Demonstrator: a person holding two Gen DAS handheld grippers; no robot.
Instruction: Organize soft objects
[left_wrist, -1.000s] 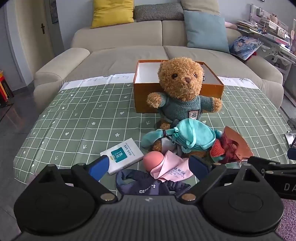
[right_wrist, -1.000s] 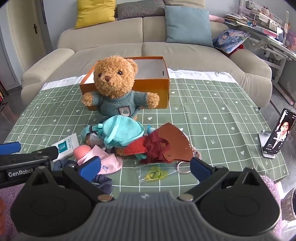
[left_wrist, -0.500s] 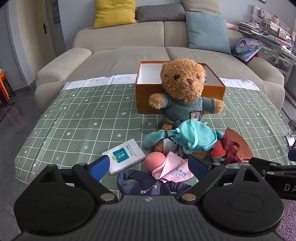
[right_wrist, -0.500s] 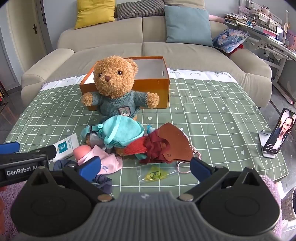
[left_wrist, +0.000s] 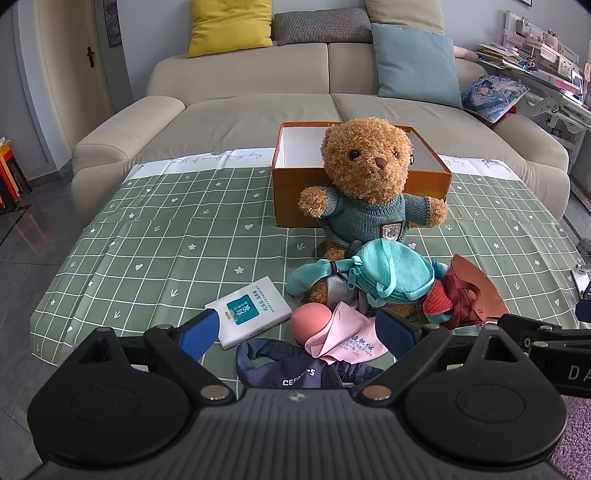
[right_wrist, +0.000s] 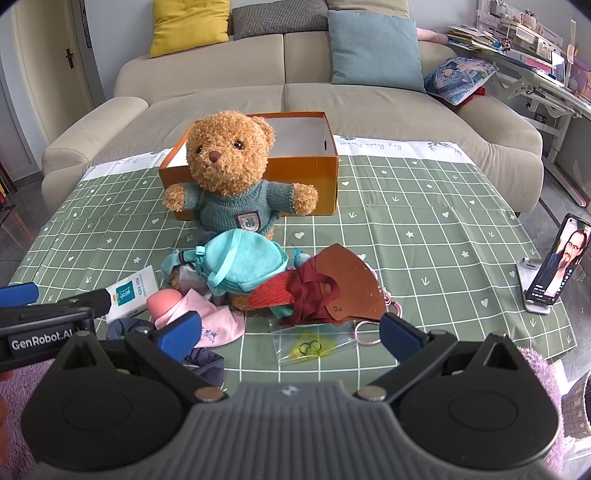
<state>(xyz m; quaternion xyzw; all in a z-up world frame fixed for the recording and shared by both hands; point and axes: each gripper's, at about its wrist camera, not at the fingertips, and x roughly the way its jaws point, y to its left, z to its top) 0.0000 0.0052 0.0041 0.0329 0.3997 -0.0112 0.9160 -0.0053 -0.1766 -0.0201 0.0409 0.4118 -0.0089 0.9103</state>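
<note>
A brown teddy bear (left_wrist: 367, 184) in a teal sweater sits upright against an open orange box (left_wrist: 295, 192); both also show in the right wrist view, bear (right_wrist: 229, 177), box (right_wrist: 317, 177). In front lie a teal pouch (left_wrist: 391, 275), a pink cloth with a pink ball (left_wrist: 332, 328), a navy garment (left_wrist: 295, 369) and a dark red bundle with a brown leather piece (right_wrist: 332, 288). My left gripper (left_wrist: 295, 332) is open and empty, just before the navy garment. My right gripper (right_wrist: 290, 332) is open and empty above a clear plastic bag (right_wrist: 314, 343).
A white and teal booklet (left_wrist: 251, 310) lies left of the pile. A phone on a stand (right_wrist: 554, 273) is at the table's right edge. The green checked tablecloth (left_wrist: 166, 251) covers the table. A beige sofa (left_wrist: 258, 110) with cushions stands behind.
Both views have shifted only slightly; the left gripper has drawn back a little. Nothing has been grasped or moved.
</note>
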